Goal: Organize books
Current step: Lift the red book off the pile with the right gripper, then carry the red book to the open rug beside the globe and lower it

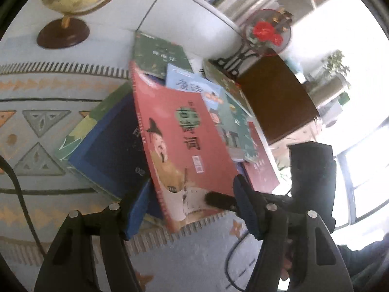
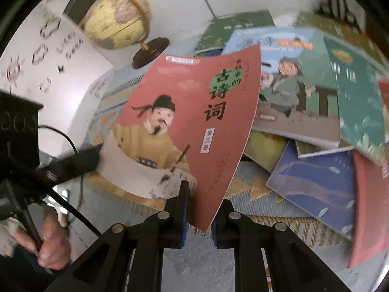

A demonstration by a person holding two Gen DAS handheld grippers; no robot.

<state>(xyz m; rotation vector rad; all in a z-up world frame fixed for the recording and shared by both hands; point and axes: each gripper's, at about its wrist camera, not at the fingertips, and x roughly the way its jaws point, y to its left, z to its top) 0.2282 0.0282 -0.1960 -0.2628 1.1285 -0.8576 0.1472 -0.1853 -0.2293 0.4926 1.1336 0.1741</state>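
Closest to the right wrist lens, the right hand-held gripper is clamped on the lower edge of the red book, its blue pads pressed against the cover from both sides. The book stands tilted up off the pile, its cover bowed. The left hand-held gripper points downward with its fingers apart; the red book's bottom corner sits between them, and neither pad appears to touch it. In the right wrist view the person's left hand grips that tool's handle at the lower left.

Beneath lies a loose pile of books, overlapping at angles on a patterned rug: a dark blue book, a green one, a light blue one. A globe stands beyond the pile, near a white cabinet. A dark wooden stand carries a glass dome with red flowers.

The far books are blurred and their titles hard to read; the window side is washed out.
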